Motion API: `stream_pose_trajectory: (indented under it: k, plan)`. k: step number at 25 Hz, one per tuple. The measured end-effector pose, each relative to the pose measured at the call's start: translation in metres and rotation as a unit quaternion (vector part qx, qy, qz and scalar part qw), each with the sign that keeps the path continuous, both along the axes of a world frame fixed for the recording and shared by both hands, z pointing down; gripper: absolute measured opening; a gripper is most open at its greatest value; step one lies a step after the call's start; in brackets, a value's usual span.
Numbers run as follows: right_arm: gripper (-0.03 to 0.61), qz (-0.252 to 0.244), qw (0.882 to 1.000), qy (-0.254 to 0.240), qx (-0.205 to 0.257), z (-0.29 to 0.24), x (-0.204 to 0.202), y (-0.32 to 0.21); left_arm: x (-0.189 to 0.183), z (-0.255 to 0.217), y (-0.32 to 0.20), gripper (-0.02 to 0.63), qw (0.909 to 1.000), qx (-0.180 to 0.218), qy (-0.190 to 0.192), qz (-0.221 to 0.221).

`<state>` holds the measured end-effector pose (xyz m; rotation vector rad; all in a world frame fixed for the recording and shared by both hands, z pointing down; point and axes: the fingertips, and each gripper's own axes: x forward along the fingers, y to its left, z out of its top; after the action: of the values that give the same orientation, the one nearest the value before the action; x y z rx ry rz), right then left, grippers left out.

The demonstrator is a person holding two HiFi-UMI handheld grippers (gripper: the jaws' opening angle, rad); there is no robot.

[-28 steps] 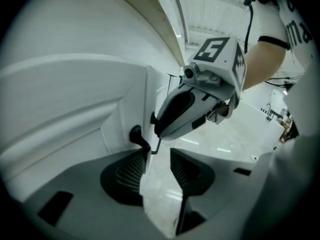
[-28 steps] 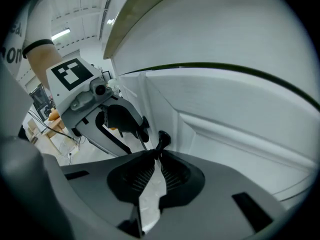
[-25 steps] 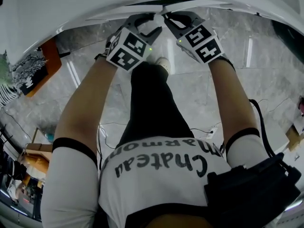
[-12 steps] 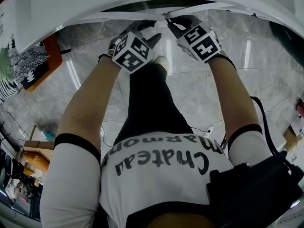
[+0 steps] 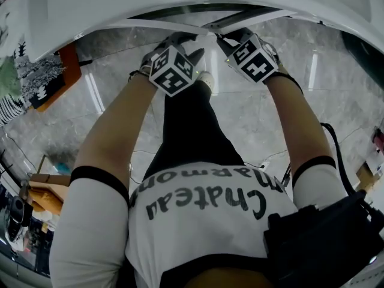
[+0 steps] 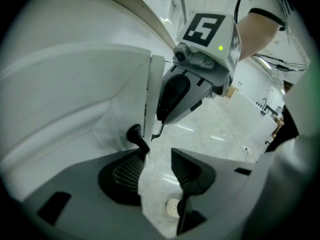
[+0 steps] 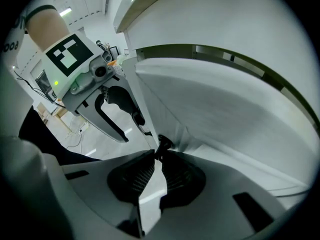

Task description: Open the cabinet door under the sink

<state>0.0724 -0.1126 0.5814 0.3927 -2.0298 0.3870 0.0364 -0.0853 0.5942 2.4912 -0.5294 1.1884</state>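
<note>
Right claw [image 7: 157, 154] pinches door knob [image 7: 164, 142]; left claw [image 6: 157, 150] spread beside door edge [image 6: 155, 74].

Jaw tips of the left gripper [image 5: 185, 44] and right gripper [image 5: 231, 39] partly lost under the white counter rim [image 5: 180, 5] in the head view, cabinet doors [image 5: 159, 27] shown only as thin top edges, right door knob [image 7: 162, 143] half buried between jaws, person's torso [image 5: 198, 221] cut off below.
</note>
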Motion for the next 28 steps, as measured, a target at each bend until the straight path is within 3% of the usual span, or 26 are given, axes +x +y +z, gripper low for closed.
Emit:
stream_pose_trajectory:
  k: [15,28]
  plan:
    - [0.038,-0.015,1.000,0.017,0.003,0.001,0.013,0.017,-0.009,0.001,0.023,0.156,0.9998,-0.012,-0.009,-0.012]
    - [0.038,-0.024,0.999,0.027,0.002,0.003,0.027,0.035,-0.021,0.005,0.049,0.156,0.9990,-0.008,-0.037,0.026]
